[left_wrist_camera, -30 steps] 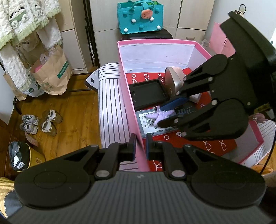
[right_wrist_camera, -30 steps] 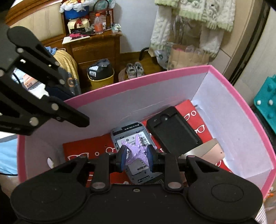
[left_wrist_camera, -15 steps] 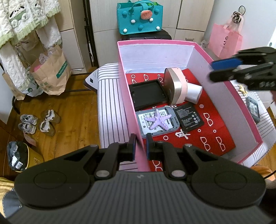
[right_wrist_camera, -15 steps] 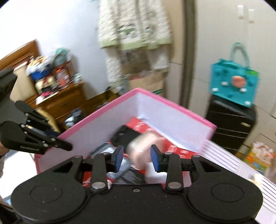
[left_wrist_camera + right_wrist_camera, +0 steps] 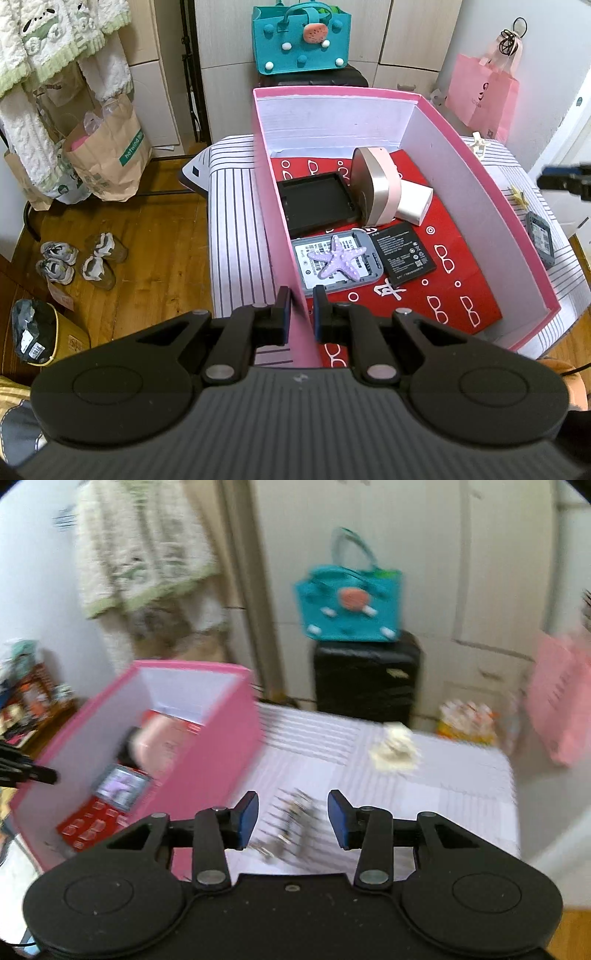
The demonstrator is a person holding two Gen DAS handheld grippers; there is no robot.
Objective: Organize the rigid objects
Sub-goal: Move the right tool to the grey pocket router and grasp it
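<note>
A pink box [image 5: 491,173] stands on a striped cloth. Inside lie a purple starfish [image 5: 338,257] on a grey device [image 5: 306,264], a black battery [image 5: 402,253], a black tray [image 5: 316,203], a pink-gold case [image 5: 375,186] and a white block [image 5: 413,203]. My left gripper [image 5: 300,314] is shut on the box's left wall. My right gripper [image 5: 293,818] is open and empty over the cloth, above a blurred small object [image 5: 291,823]. A grey device [image 5: 540,238], a yellow starfish [image 5: 519,195] and a white starfish [image 5: 479,142] lie on the cloth right of the box.
A black suitcase [image 5: 365,679] with a teal bag [image 5: 351,605] stands behind the table. A pink bag [image 5: 484,96] is at the right. Paper bags [image 5: 110,151], shoes [image 5: 77,258] and a bin [image 5: 33,332] are on the wood floor at the left.
My right gripper let go of the purple starfish on the grey device, opened, lifted out of the box and swung right over the cloth. My left gripper has not moved.
</note>
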